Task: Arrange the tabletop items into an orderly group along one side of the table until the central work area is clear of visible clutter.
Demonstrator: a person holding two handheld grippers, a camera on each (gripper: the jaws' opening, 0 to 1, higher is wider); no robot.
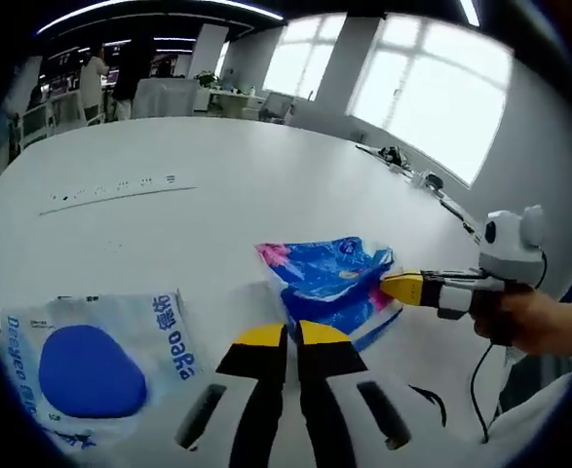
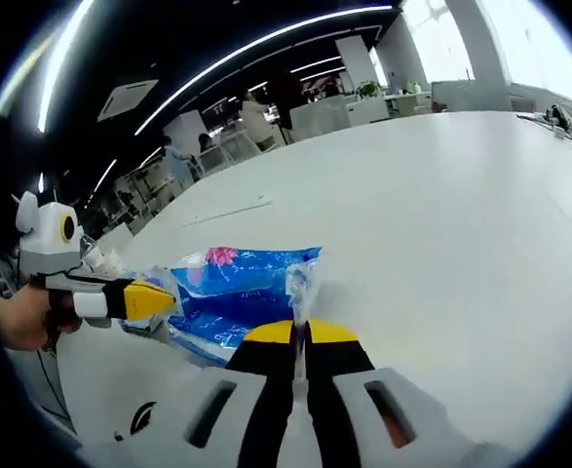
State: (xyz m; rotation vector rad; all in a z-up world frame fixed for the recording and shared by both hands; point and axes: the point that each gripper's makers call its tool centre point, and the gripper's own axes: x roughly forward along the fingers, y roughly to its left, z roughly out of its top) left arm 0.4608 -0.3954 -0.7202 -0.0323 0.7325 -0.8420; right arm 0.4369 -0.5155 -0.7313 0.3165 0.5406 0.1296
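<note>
— What is my left gripper (image 1: 292,334) doing?

— I see its two yellow tips low in the middle of the left gripper view. They are pressed together on the near edge of the blue plastic bag (image 1: 332,281). The bag lies on the white table (image 1: 217,195), just right of the middle of that picture.

— And my right gripper (image 2: 300,332)?

— In the right gripper view its yellow tips sit low in the middle, squeezed together too. A thin, crinkly bit of the blue plastic bag (image 2: 237,292) stands up right between them, so they are pinching it. The rest of the bag lies to the left of the tips, flat on the table (image 2: 441,214).

— Can I see one tool from the other?

— Yes. In the left gripper view the right gripper (image 1: 407,288) comes in from the right edge, with a hand (image 1: 534,322) behind it, and its yellow tip touches the bag's right end. In the right gripper view the left gripper (image 2: 159,297) comes in from the left, touching the bag's left end.

— Anything else on the table?

— A white pack with a blue oval (image 1: 91,361) lies in the lower left of the left gripper view, near the bag but apart from it.
</note>
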